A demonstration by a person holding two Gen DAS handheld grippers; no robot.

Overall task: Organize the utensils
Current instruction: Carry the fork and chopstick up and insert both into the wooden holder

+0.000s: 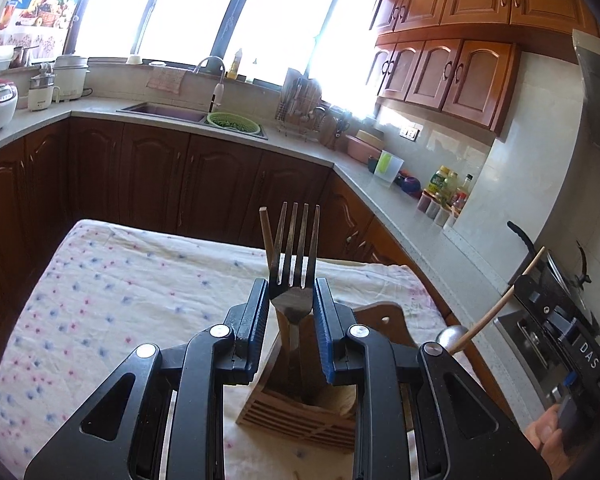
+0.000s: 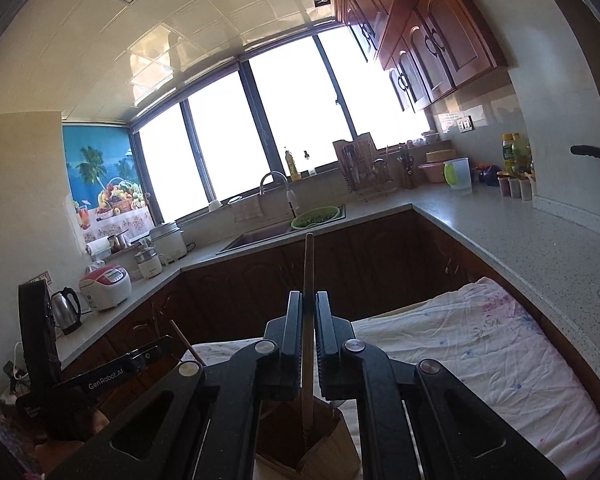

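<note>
fork [image 1: 295, 276] beside "genrobot.ai" hand-held gripper [image 2: 309, 308]

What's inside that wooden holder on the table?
The wooden holder shows a fork standing tines up between the left fingers, and a wooden stick rising behind it. Their lower ends and the holder's bottom are hidden by its walls.
</note>
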